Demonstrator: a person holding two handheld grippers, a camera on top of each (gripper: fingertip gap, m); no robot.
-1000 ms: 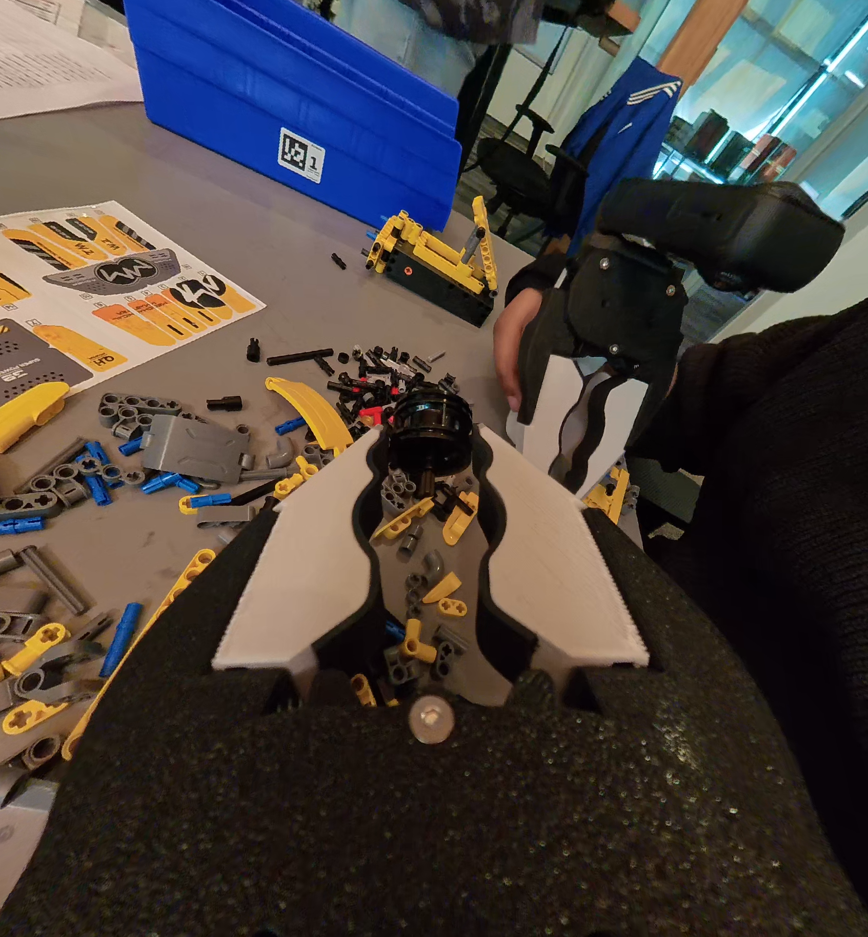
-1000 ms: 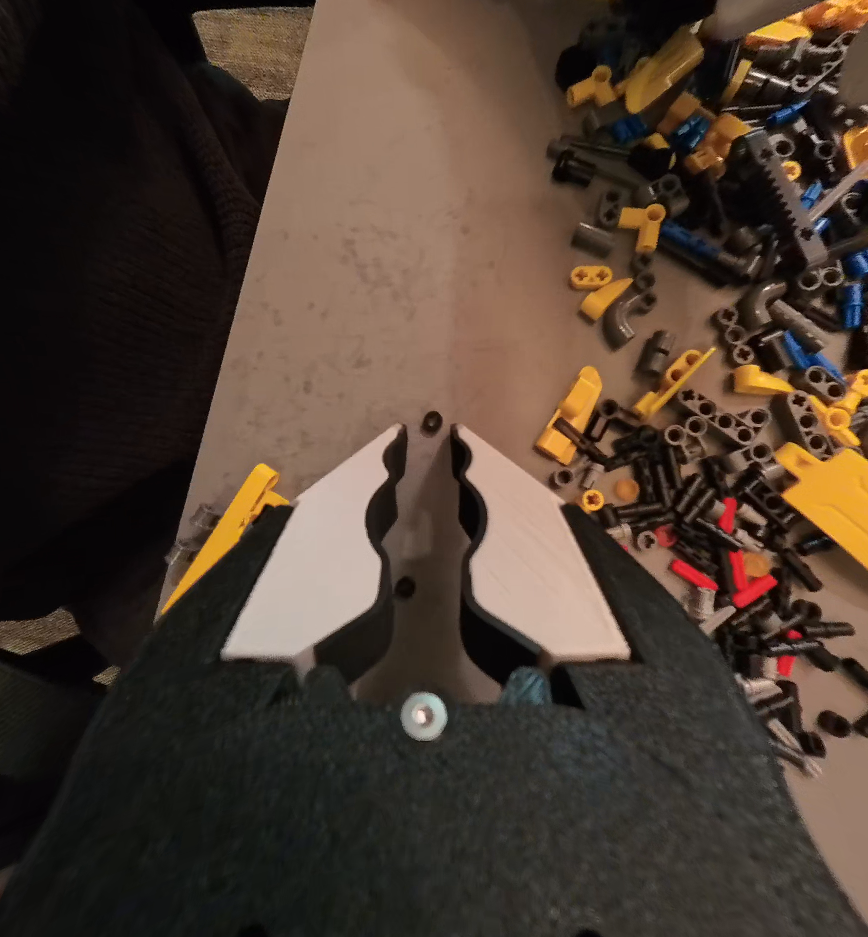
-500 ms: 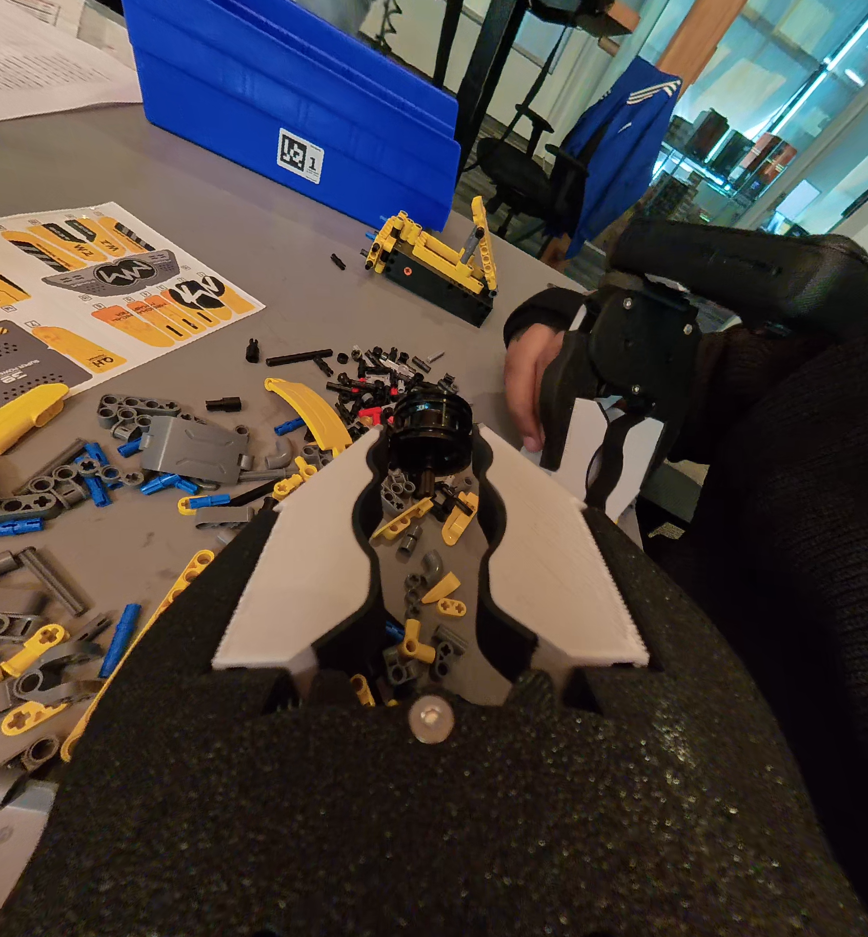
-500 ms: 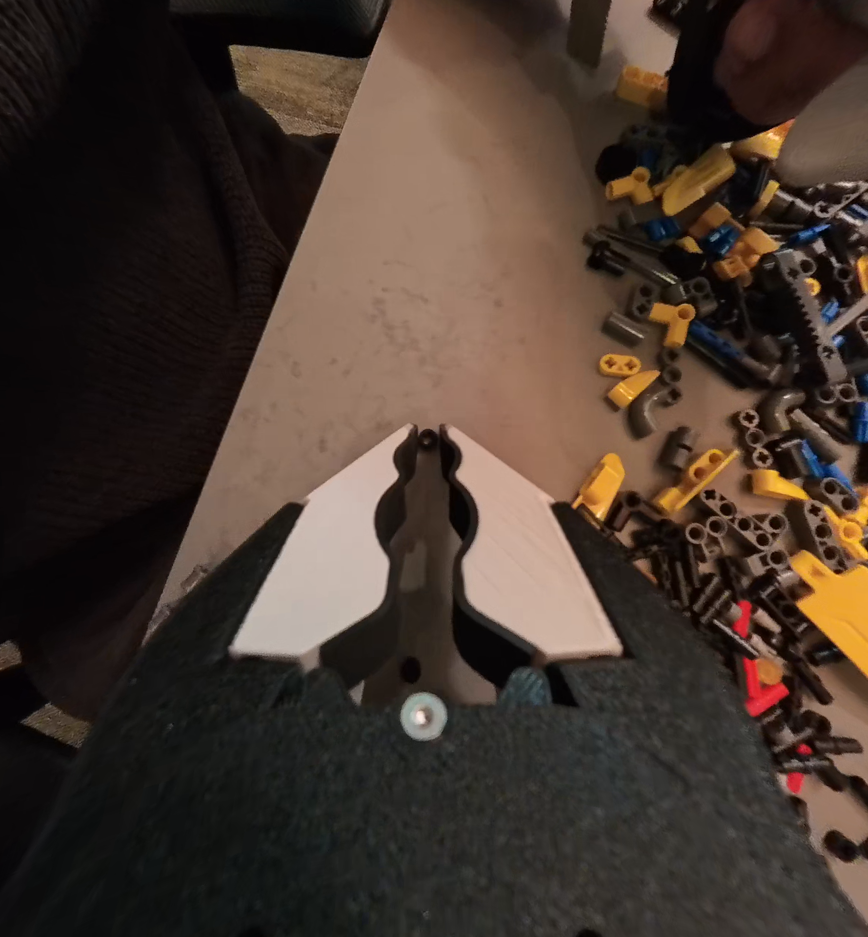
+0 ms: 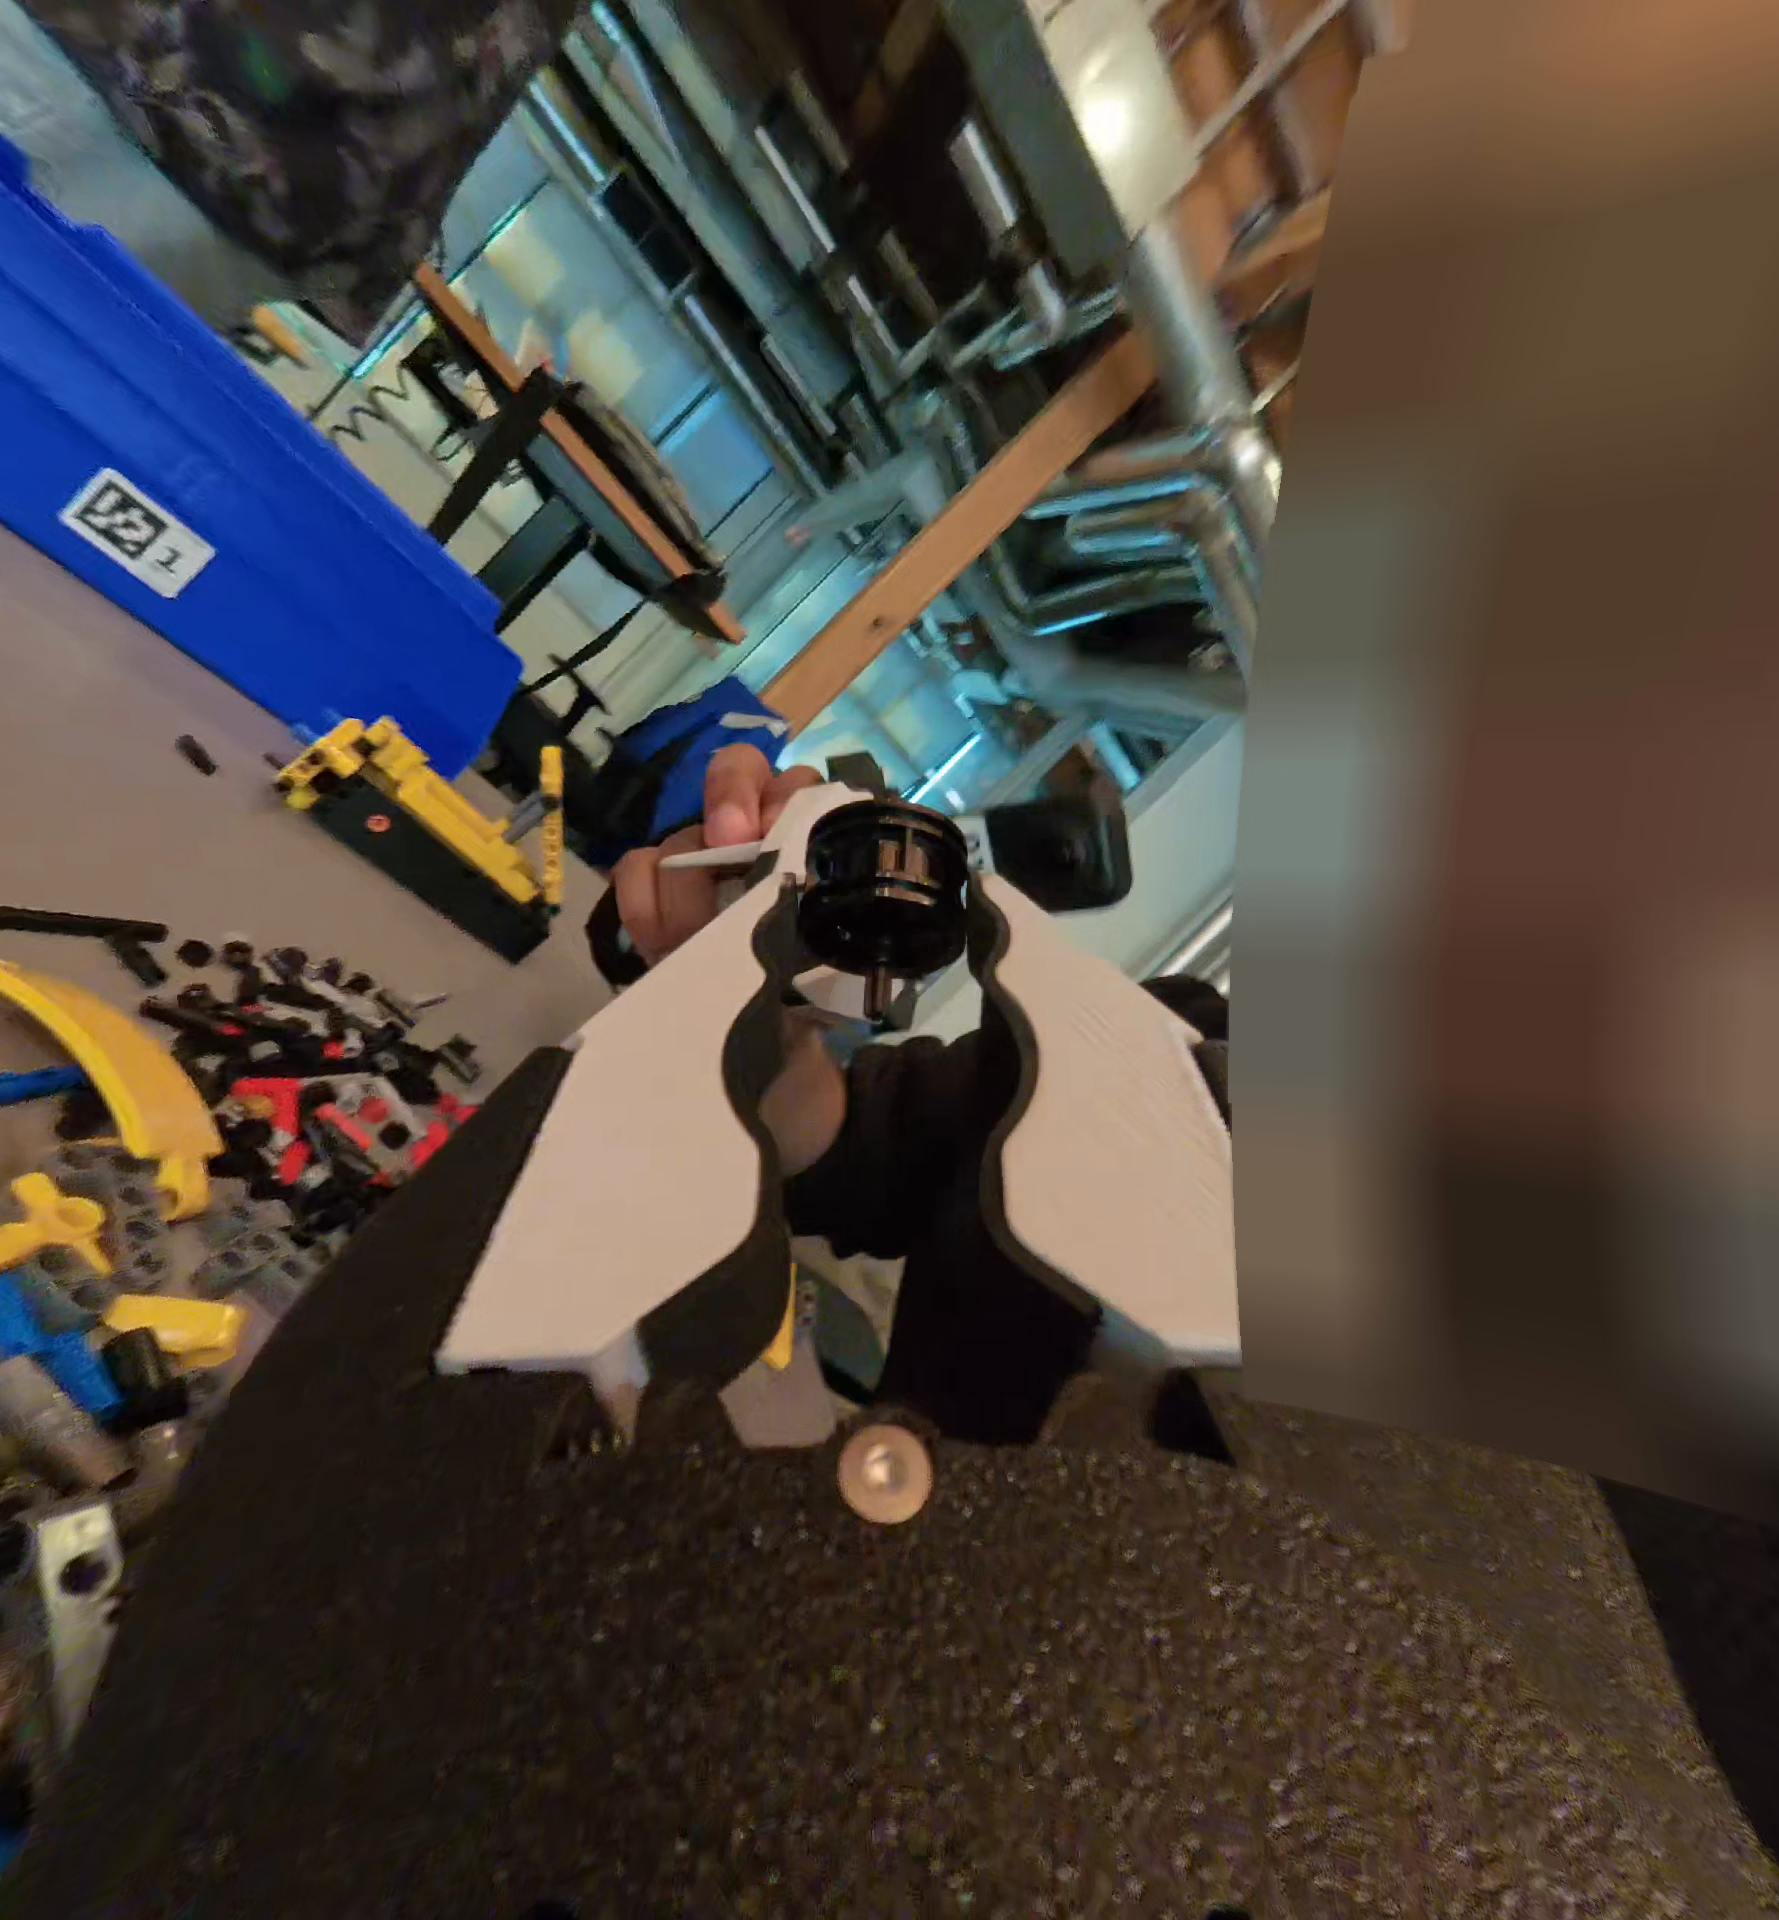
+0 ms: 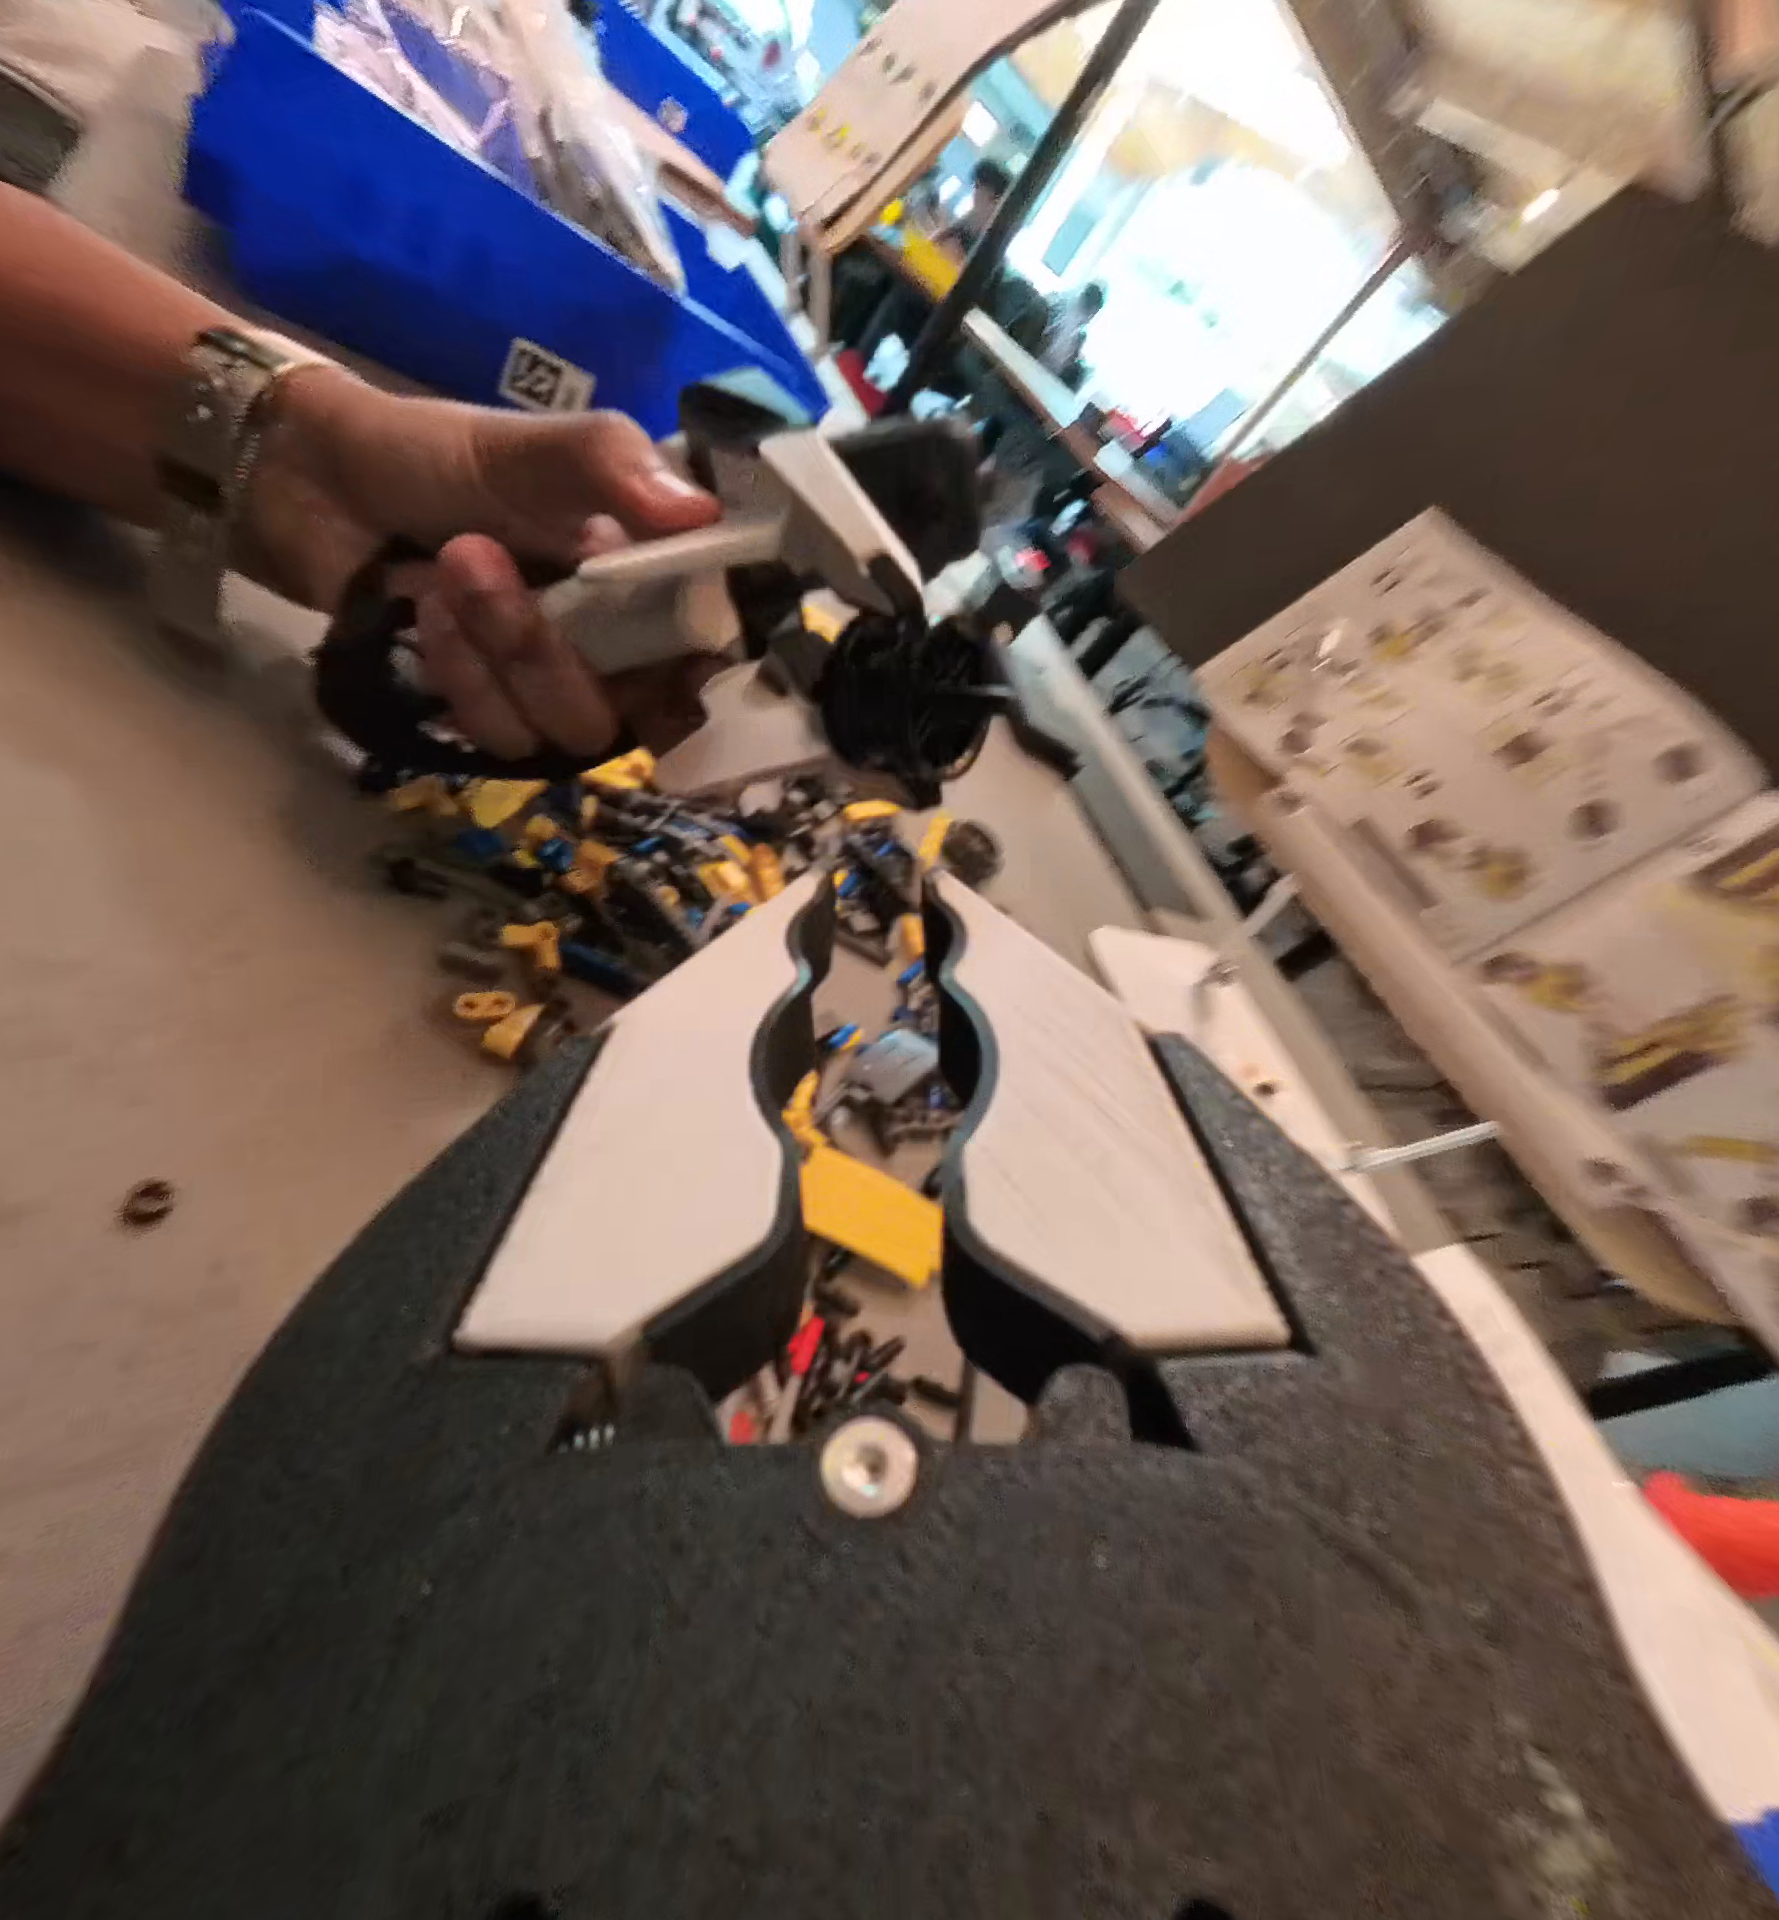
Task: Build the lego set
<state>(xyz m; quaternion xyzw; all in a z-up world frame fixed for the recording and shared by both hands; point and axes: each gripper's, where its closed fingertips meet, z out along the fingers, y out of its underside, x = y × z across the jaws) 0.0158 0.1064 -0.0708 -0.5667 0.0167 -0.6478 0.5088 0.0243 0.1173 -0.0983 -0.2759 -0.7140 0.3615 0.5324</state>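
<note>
My left gripper (image 5: 883,904) is shut on a black spoked wheel hub (image 5: 883,883) with a short axle stub, held up in the air above the grey table (image 5: 85,790). Behind it are a hand (image 5: 677,894) and the other gripper's camera (image 5: 1061,852). My right gripper (image 6: 877,888) has a narrow gap between its tips with nothing visible in it. It hovers over the pile of small parts (image 6: 656,862). Farther off in that blurred view, a hand (image 6: 490,623) holds the left gripper with the black hub (image 6: 900,696).
A blue bin (image 5: 189,447) stands at the back, also in the right wrist view (image 6: 428,239). A yellow and black part-built block (image 5: 428,831) sits near it. Loose parts (image 5: 272,1091) and a yellow curved panel (image 5: 85,1039) lie on the table. A printed sheet (image 6: 1487,790) lies right; a black ring (image 6: 147,1202) lies left. My left and right fingertips are right by each other.
My left gripper has lifted the black hub off the pile and tilted upward. My right gripper has swung up from the table edge to face the pile, and its jaws have widened.
</note>
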